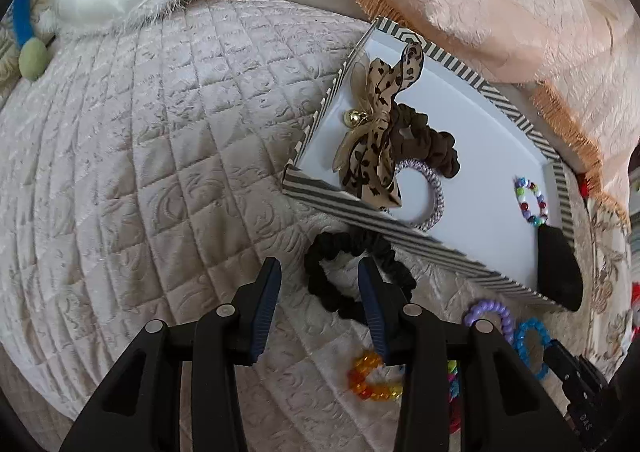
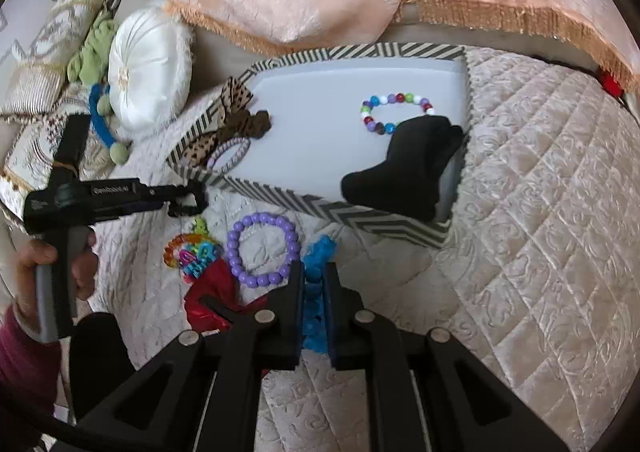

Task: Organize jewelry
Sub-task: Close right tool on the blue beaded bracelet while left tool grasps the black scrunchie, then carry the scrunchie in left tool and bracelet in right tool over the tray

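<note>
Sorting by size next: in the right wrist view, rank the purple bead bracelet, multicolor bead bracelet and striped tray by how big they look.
1. Striped tray
2. Purple bead bracelet
3. Multicolor bead bracelet
The bracelets look close; the purple one lies nearer the camera, so their order is unsure.

The beige quilted bedspread (image 1: 140,156) is plush cloth with a soft embossed sheen. The striped rectangular box (image 2: 360,218) looks like printed card, its white floor smooth and matt. The black ruched scrunchie (image 1: 320,280) is matt cloth. The purple round-bead bracelet (image 2: 262,248) is smooth, satin plastic; the blue faceted-bead bracelet (image 2: 316,292) is glossy and translucent. The gold bell (image 1: 352,118) shines like polished metal. The left tongs (image 1: 318,312) carry ribbed blue pads (image 1: 266,308) on matt black plastic.
</note>
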`<state>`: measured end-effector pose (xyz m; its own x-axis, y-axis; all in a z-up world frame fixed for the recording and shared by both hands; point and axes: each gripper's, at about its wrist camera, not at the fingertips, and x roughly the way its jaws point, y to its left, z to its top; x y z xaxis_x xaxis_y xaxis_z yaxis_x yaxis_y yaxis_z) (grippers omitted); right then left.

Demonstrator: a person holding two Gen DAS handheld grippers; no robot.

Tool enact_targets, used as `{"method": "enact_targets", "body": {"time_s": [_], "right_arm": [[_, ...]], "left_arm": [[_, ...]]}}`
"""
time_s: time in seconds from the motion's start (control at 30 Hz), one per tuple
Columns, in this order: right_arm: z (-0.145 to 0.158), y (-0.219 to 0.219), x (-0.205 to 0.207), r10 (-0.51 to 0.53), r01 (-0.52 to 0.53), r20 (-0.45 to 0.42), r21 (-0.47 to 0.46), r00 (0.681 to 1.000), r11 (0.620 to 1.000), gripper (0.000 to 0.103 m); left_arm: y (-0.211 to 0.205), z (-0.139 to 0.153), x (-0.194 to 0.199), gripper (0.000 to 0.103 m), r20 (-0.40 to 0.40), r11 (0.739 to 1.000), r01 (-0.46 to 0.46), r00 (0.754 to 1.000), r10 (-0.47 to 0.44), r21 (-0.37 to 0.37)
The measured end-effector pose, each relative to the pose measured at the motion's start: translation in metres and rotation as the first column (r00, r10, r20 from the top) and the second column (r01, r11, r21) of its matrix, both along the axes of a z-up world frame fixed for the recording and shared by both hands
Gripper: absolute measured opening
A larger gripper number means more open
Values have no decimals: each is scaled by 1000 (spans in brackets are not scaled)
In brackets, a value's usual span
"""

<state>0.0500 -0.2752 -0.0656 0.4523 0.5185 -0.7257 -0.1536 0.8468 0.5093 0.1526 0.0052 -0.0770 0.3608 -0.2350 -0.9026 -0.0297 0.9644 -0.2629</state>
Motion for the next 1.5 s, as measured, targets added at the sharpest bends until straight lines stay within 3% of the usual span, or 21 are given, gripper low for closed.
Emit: {"method": "enact_targets", "body": {"time_s": [0.27,0.33,0.37,0.4,0.47,0.93,1.5], "right_arm": [[4,-4,-2,-11,10,16,14,1000,1000,9],[5,-5,-3,-14,13,20,22,1000,1000,9],[6,-6,-4,-15,15,23,27,1000,1000,9],[8,-7,-4,-16,15,27,35,1000,999,9],[11,-10,-5,-21,20,33,50,999,999,9],[41,-14,-18,-32,28,97,48,995,998,9],[64,-15,-22,-31,26,138,37,990,999,9]], "left_arm": [[-10,-12,7,30,-12,1000,4,1000,-3,22],[-12,-11,5,23,-1,999,3,1000,-3,43],[-14,-11,6,10,2,998,8,1000,-8,67],[-16,-12,5,5,5,995,19,1000,-20,95],[-16,-10,3,0,15,995,29,999,-31,93],[-8,30,-27,0,106,996,54,992,-62,74],[-28,76,-42,0,193,989,93,975,-115,118]]}}
